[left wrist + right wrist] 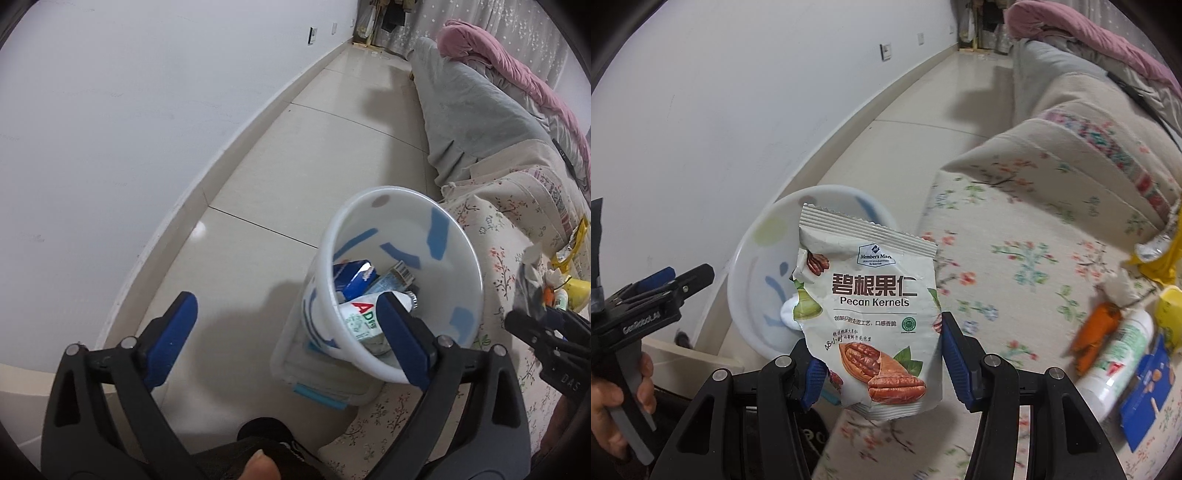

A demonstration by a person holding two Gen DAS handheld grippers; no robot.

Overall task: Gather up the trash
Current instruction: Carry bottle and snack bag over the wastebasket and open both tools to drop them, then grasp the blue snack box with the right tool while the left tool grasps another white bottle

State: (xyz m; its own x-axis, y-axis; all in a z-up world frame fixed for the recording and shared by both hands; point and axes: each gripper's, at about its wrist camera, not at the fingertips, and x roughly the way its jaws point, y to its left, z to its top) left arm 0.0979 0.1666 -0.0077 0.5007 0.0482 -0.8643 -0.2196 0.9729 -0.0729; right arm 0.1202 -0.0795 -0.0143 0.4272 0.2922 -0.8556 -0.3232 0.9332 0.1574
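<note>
L gripper (284,314) jaws wide, nothing btwn, over white bin (469,258) w/ toothpaste tube (360,319) + blue box (351,275) inside. R gripper (879,363) clamps pecan kernels bag (868,314) above floral sofa (1015,258), near bin. More trash on sofa: carrot (1095,332), white bottle (1115,354).

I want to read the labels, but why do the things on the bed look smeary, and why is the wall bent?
Right wrist view: the orange piece and white bottle are smeared by motion blur, while the pecan bag in the right gripper stays sharp. Both views: the fisheye lens bends the wall. Left wrist view: glare spot on the floor.
</note>
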